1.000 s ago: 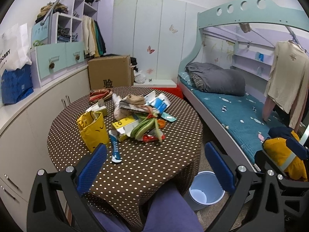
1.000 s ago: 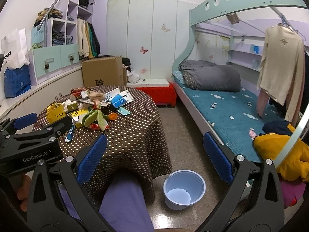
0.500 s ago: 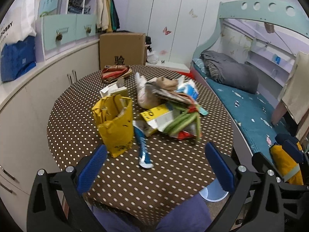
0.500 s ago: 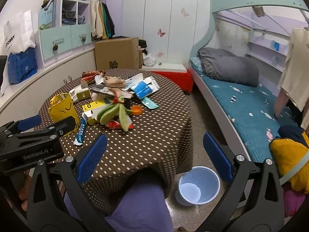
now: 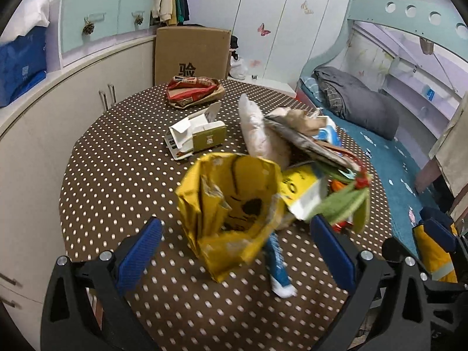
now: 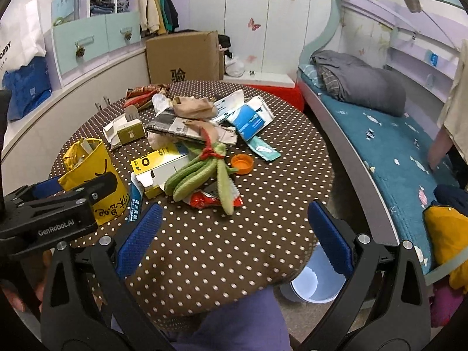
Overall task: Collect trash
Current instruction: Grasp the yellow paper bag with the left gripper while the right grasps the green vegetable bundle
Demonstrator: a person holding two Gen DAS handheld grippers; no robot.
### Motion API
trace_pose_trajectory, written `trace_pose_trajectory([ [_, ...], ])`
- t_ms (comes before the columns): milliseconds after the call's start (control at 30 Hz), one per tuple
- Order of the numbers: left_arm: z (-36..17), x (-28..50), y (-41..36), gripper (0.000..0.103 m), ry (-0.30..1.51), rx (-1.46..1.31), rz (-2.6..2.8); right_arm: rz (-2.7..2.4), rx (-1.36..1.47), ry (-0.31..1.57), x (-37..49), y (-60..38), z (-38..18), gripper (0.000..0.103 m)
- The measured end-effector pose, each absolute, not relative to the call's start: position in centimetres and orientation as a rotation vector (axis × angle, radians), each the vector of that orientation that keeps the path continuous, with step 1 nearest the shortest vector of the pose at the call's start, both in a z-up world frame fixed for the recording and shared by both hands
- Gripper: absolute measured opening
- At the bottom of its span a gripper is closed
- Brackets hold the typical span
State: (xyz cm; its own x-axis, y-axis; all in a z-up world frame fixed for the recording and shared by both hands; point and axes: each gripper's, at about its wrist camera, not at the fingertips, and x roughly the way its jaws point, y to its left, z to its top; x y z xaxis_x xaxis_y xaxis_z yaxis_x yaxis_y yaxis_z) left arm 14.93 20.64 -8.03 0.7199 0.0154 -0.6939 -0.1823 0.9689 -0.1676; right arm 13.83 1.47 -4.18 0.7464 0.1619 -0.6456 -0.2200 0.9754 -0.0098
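Blue-padded, our left tool (image 5: pixel 234 251) gapes wide and empty, the yellow bag (image 5: pixel 231 213) standing between its fingers on the counter (image 5: pixel 117 175). Our right tool (image 6: pixel 234 234) is spread wide too, holding nothing; the green pods (image 6: pixel 199 175) lie at 12 o'clock, the bin (image 6: pixel 310 286) at 5.
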Motion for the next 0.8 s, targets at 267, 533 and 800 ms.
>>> trace_pose_trajectory([
  [267, -9.4, 16.9, 21.9, 0.044, 0.763, -0.215, 0.049, 0.208, -0.038, 0.773, 16.8, 2.6, -5.6, 0.097],
  [533, -8.1, 17.2, 22.5, 0.043, 0.703, -0.187, 0.064, 0.255, 0.063, 0.811, 19.9, 3.2, -6.1, 0.097],
  [800, -7.0, 17.6, 22.2, 0.043, 0.677, -0.161, 0.093, 0.306, 0.094, 0.855, 21.9, 3.2, -6.5, 0.024],
])
